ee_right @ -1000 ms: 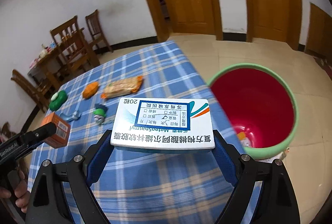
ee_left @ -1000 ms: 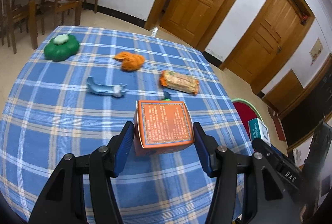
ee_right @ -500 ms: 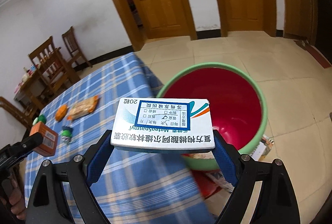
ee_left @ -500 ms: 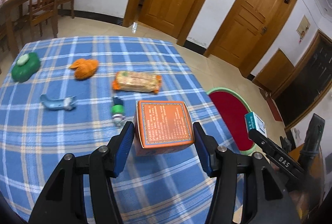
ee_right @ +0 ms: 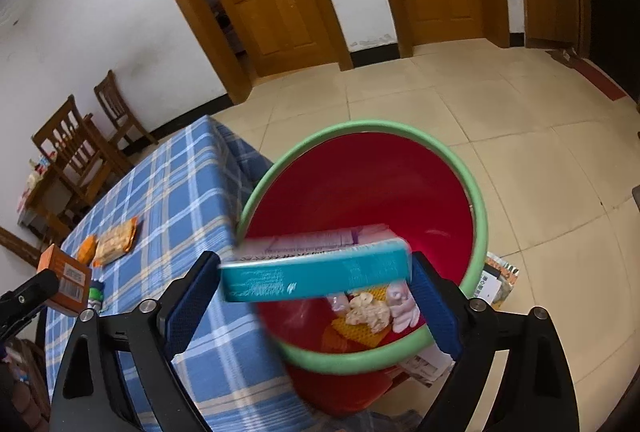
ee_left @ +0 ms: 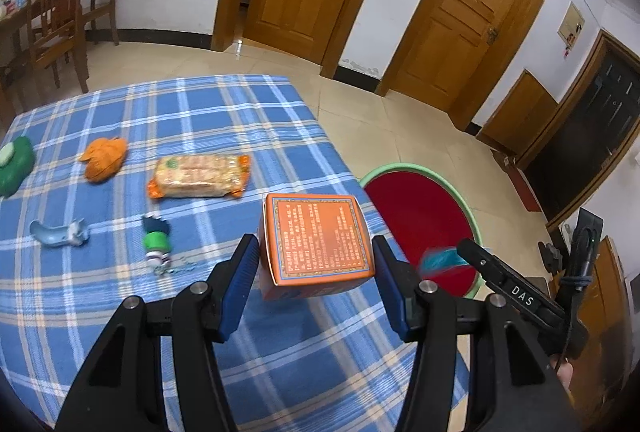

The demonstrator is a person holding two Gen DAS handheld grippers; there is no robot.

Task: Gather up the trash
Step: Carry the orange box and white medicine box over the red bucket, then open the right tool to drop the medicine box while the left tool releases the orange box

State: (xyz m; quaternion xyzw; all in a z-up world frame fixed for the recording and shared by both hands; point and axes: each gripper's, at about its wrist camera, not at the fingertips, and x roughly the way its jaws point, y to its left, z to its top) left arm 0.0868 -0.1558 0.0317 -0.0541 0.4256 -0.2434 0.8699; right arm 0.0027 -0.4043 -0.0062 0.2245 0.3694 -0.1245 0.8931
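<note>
Swung out past the table edge since half a second ago, and now hanging directly over the red bin [ee_right: 360, 125] with the green rim: right gripper [ee_right: 316, 256], pads parted a sliver, with the white-and-teal box [ee_right: 320, 276] rolled onto its long edge and smeared with blur between them, above the crumpled scraps [ee_right: 368, 312] on the bin's floor. Behind and to that gripper's left, the blue plaid table [ee_left: 200, 103]. Over its near corner, left gripper [ee_left: 315, 240] pinching the orange box [ee_left: 318, 236] squarely by both side faces, printed top tilted toward the lens. Ahead and to the left of those fingers, lying flat on the cloth, a cracker packet [ee_left: 198, 176]; farther left, a green lump [ee_left: 14, 167] at the frame edge and a crumpled orange wrapper [ee_left: 103, 159]. Nearer, just left of the left finger, a small green bottle [ee_left: 157, 242] on its side, and beyond it a blue-grey piece [ee_left: 60, 234].
</note>
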